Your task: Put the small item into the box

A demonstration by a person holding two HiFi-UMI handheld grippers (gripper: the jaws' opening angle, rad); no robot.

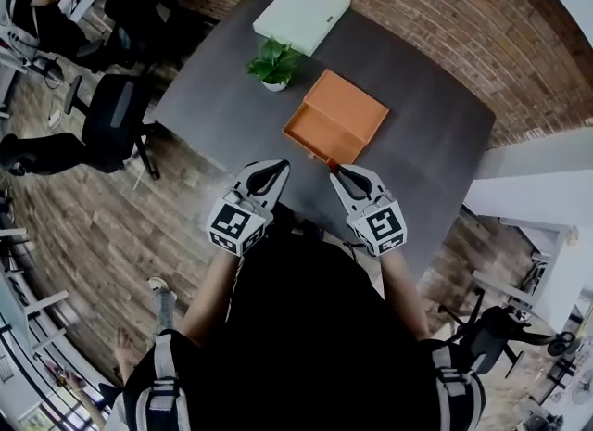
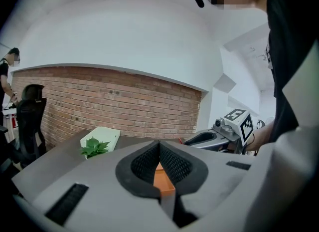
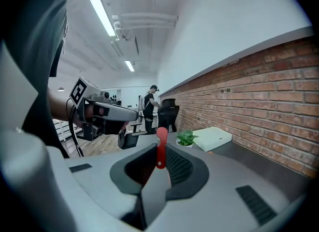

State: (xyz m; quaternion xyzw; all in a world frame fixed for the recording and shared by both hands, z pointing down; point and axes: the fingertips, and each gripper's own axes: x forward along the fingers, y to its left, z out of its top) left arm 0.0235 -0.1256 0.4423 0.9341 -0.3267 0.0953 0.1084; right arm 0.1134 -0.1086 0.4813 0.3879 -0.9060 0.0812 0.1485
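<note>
The right gripper is closed on a small red item, which is held upright between the jaw tips. The left gripper is shut, with nothing held. Both are held side by side at the near edge of the dark table. A white box lies at the far end. The open orange box lies empty mid-table, just ahead of the grippers. A potted plant stands between the two boxes. Bare tabletop is left around the orange box, and a brick wall is seen beyond the table.
</note>
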